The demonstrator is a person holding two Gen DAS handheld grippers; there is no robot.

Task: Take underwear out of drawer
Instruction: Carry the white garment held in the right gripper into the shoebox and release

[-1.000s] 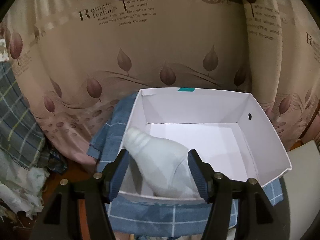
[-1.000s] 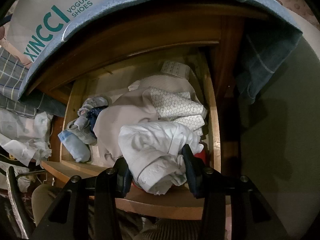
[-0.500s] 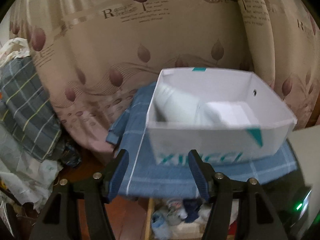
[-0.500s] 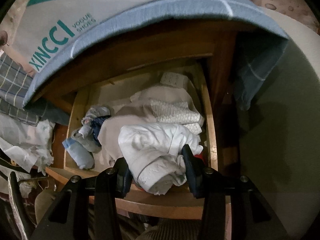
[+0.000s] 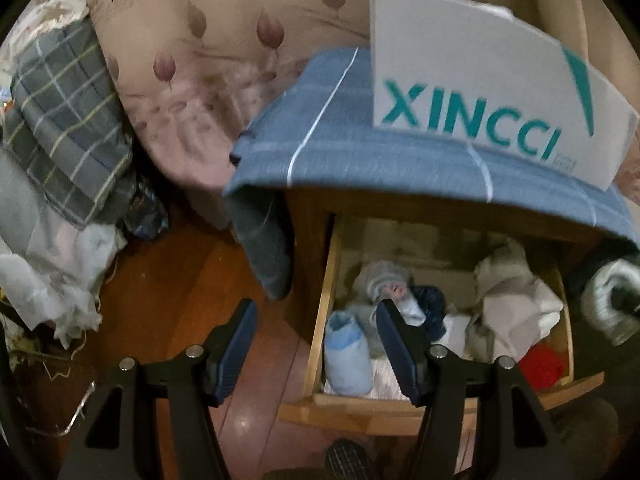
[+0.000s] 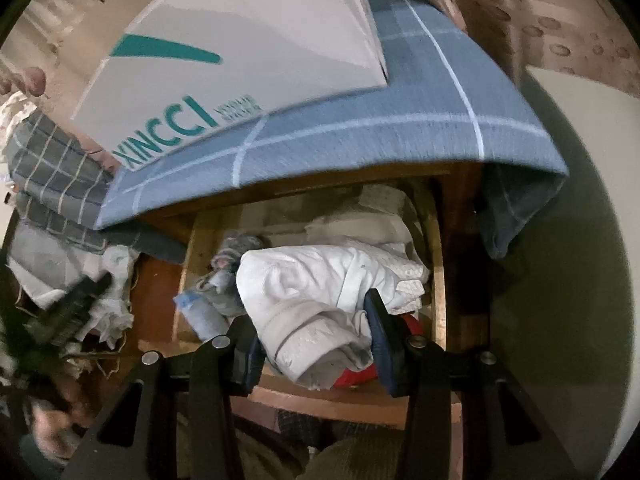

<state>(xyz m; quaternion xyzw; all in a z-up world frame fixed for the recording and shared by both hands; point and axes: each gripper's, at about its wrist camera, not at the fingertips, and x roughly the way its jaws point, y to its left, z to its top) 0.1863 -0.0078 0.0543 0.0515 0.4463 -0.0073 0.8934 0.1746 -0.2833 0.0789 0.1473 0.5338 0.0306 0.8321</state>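
My right tongs [image 6: 314, 330] grip a bunched white garment [image 6: 320, 292], apparently the underwear, its free end trailing over the heap in the open drawer [image 6: 438, 280]. To finish the lift well I would raise it straight up until the trailing cloth clears the near rail, slowly enough that the patterned white piece [image 6: 408, 280] beneath does not ride along, then carry it up to the white box [image 6: 240, 60] on top. My left tongs [image 5: 316, 344] stand about half open and empty over the floor [image 5: 168, 300] and the drawer's left rail, with a pale blue roll [image 5: 346, 354] and a grey striped sock [image 5: 380, 278] just beyond them; a red item [image 5: 540, 364] lies at the drawer's near right corner. The wooden cabinet is draped in a blue checked cloth [image 6: 400, 100], with the box standing on it. A leaf-print curtain [image 5: 200, 60] hangs behind, and plaid bedding [image 5: 68, 120] and crumpled white fabric [image 5: 60, 280] pile up at the left on the reddish wood floor.
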